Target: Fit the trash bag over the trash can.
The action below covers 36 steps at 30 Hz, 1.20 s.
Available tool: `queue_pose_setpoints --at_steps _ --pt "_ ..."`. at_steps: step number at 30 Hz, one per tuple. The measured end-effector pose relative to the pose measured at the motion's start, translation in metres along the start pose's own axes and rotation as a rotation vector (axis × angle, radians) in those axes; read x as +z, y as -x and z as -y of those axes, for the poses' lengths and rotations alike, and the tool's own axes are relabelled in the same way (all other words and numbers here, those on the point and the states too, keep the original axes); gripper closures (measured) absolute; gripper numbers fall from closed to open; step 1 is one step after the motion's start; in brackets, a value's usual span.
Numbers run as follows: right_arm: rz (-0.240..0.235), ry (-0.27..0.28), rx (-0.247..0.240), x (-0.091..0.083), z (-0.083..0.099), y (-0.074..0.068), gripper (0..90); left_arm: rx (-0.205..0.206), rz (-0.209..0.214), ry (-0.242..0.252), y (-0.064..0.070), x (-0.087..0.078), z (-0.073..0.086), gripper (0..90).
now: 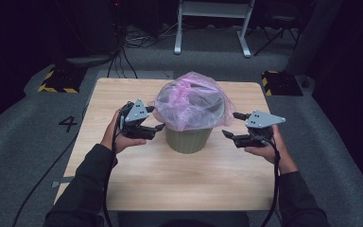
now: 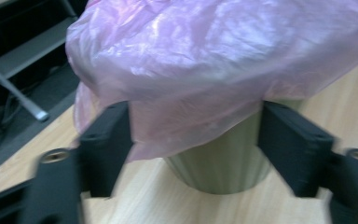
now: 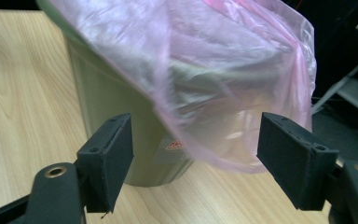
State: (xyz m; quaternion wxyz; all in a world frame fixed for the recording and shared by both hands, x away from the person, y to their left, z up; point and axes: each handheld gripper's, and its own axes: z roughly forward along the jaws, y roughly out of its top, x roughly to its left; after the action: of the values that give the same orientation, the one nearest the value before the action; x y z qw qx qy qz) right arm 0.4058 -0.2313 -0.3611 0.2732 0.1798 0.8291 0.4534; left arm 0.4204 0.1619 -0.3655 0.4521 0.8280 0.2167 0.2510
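The thin, translucent pink plastic bag [image 1: 192, 100] is looking crinkled and glossy, catching soft highlights across its folds. Under it, the ribbed olive-green plastic bin [image 1: 189, 140] is showing a matt, finely grooved wall — dull beside the film. The light wood-grain tabletop [image 1: 179, 182] is appearing smooth, with a faint satin sheen. The left gripper [image 1: 150, 118] and right gripper [image 1: 232, 125] are showing matt black jaws that look like plastic, brass-coloured metal inserts glinting at their bases, and flat grey plates on top — seemingly metal. The grey floor [image 1: 23, 132] is looking rough, like carpet.
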Motion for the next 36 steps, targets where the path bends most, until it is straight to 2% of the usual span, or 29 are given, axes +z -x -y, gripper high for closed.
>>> queue_pose_setpoints --at_steps 2,3,4,7,9,10,14,17,20,24,26,27,30,31,33,36 --pt "0.010 0.011 -0.004 0.000 -0.002 -0.004 29.2 0.012 -0.017 -0.004 -0.001 0.001 0.000 43.6" --pt "0.034 0.012 -0.018 0.000 -0.003 -0.005 36.7 0.011 -0.022 -0.003 -0.002 0.002 0.000 47.2" --pt "0.037 0.017 -0.033 0.001 -0.003 -0.007 49.6 0.017 -0.025 -0.003 -0.003 0.001 0.000 53.3" --pt "0.042 0.004 -0.056 0.004 -0.005 -0.008 78.0 0.020 -0.015 0.005 -0.004 0.000 0.002 73.7" --pt "0.011 0.009 -0.063 0.005 -0.005 -0.010 87.6 0.037 -0.023 0.001 -0.003 0.000 0.003 83.8" --pt "-0.004 0.013 -0.066 0.005 -0.004 -0.011 90.0 0.043 -0.014 0.002 -0.002 0.000 0.004 88.0" --pt "-0.056 0.005 -0.080 0.007 0.000 -0.019 90.0 0.077 0.030 -0.011 0.004 0.002 0.009 90.0" --pt "-0.083 -0.028 -0.084 0.012 0.006 -0.022 90.0 0.080 0.049 -0.029 0.008 0.006 0.017 90.0" --pt "-0.111 -0.064 -0.075 0.021 0.016 -0.023 90.0 0.062 0.062 -0.047 0.008 0.012 0.025 90.0" --pt "-0.142 -0.100 -0.029 0.035 0.028 -0.019 89.0 0.054 0.063 -0.059 0.007 0.019 0.030 90.0" --pt "-0.138 -0.095 0.001 0.037 0.031 -0.016 76.1 0.051 0.050 -0.052 0.007 0.020 0.029 90.0" --pt "-0.150 -0.098 0.004 0.037 0.031 -0.014 71.6 0.050 0.050 -0.050 0.006 0.021 0.029 90.0" --pt "-0.182 -0.067 -0.006 0.026 0.028 -0.013 50.3 0.044 0.038 -0.053 0.004 0.022 0.030 90.0" --pt "-0.185 -0.064 -0.014 0.022 0.027 -0.013 47.4 0.042 0.041 -0.053 0.004 0.022 0.030 90.0" --pt "-0.161 -0.032 -0.027 0.006 0.022 -0.012 41.5 0.037 0.031 -0.052 0.003 0.023 0.030 90.0" --pt "-0.154 0.038 -0.016 -0.019 0.017 -0.005 39.4 0.036 0.031 -0.050 0.003 0.022 0.030 90.0"
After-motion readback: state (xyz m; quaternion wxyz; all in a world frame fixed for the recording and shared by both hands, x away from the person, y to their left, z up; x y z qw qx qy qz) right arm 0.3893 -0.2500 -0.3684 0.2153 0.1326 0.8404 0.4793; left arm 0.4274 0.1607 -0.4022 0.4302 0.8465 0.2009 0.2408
